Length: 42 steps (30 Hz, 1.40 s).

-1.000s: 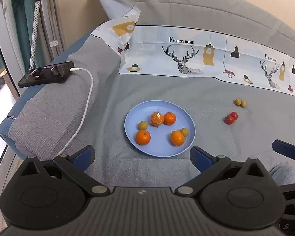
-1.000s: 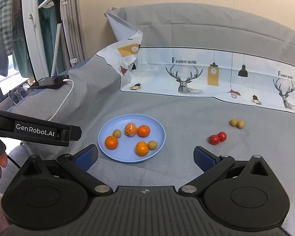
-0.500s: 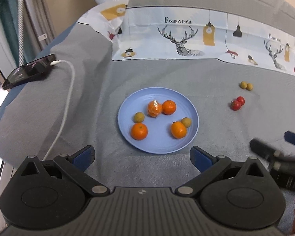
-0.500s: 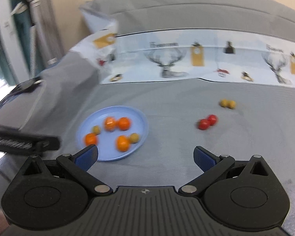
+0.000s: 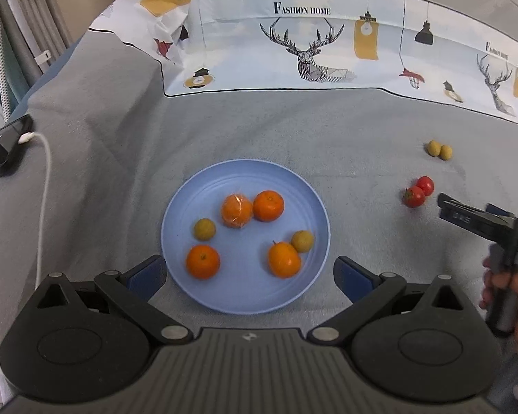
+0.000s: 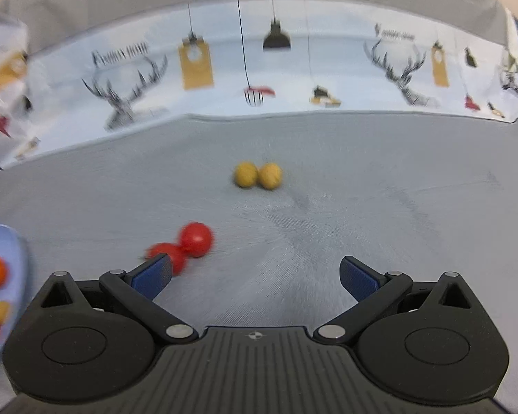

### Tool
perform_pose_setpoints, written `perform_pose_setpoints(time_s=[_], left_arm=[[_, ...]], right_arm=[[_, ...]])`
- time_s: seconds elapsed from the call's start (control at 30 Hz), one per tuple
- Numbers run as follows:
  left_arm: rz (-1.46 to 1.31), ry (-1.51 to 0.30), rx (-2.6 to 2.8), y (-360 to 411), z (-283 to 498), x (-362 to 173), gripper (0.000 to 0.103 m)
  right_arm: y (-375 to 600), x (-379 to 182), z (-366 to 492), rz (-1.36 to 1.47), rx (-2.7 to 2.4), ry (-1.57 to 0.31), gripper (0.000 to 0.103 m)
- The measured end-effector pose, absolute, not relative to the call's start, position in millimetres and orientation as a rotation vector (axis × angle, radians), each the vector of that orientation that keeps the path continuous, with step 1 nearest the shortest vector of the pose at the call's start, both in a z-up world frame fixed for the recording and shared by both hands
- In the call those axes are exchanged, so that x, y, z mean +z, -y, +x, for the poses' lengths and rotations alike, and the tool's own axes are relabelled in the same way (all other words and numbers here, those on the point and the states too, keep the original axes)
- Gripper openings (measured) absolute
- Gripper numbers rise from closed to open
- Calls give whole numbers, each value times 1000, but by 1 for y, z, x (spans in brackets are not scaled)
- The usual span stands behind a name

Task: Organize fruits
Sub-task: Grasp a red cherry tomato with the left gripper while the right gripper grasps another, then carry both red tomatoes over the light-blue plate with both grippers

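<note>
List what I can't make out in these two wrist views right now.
- Right wrist view: motion blur; nearer red cherry tomato partly hidden behind the right gripper's left blue finger pad.
- Same view: round blue plate cut off by the left edge.
- Left wrist view: black phone cut off by the left edge.
- Same view: the right gripper's jaws run off the right edge.

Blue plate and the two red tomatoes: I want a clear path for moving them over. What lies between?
Only bare grey cloth lies between the blue plate and the tomatoes, in the left wrist view.
</note>
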<state>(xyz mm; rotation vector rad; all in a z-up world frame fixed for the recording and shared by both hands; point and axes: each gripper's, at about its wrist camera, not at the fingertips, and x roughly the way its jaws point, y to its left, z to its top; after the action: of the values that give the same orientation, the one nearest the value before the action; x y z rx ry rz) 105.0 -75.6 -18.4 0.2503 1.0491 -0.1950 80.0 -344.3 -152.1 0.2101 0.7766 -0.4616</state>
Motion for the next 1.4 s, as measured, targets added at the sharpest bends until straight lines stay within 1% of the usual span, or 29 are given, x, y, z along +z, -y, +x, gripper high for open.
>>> perform_pose_setpoints(time_s=[0.03,0.2,0.27,0.3,0.33,0.37,0.47,0.57,0.77,0.93,0.97,1.0,1.03,1.07,1.1,1.27,1.4], left_arm=[[258,-1054,-194,79,108,-20,103],[294,-1086,-197,99,118,-35,103],[307,-1096,-199,109,122,-41,103],[312,-1100,-203,115,124,-44,103],[315,-1102,-210,121,126,-47,103],[319,-1102,-218,129,128,-49,103],[329,-1092,-263,156,135,-58,103],[318,-1092,-339,189,147,-71,103],[321,-1197,-448,259,186,-126,103],[321,-1268,-444,284,210,-162,102],[306,-1273,-455,285,212,-165,91],[307,-1269,-451,286,213,-166,77],[323,-1234,-447,287,211,-163,65],[333,-1207,-487,288,208,-159,37],[348,-1202,-514,289,206,-157,33],[336,-1157,-529,281,192,-142,33],[288,-1130,-541,258,175,-108,33]], right_arm=[[348,-159,88,211,-439,-781,98],[350,-180,113,205,-336,-769,91],[345,-184,120,162,-310,-775,83],[341,-185,122,125,-301,-767,76],[338,-184,123,97,-275,-747,55],[338,-181,123,97,-262,-738,31],[350,-177,117,121,-300,-729,32],[382,-172,106,199,-445,-732,32],[426,-178,88,336,-604,-716,32],[423,-182,91,322,-603,-711,32],[424,-182,91,325,-603,-708,32],[423,-182,90,324,-603,-706,32],[424,-182,90,323,-604,-705,32],[424,-182,91,321,-604,-704,33],[424,-183,91,319,-605,-703,33],[424,-182,91,322,-611,-691,32],[426,-175,82,342,-641,-635,32]])
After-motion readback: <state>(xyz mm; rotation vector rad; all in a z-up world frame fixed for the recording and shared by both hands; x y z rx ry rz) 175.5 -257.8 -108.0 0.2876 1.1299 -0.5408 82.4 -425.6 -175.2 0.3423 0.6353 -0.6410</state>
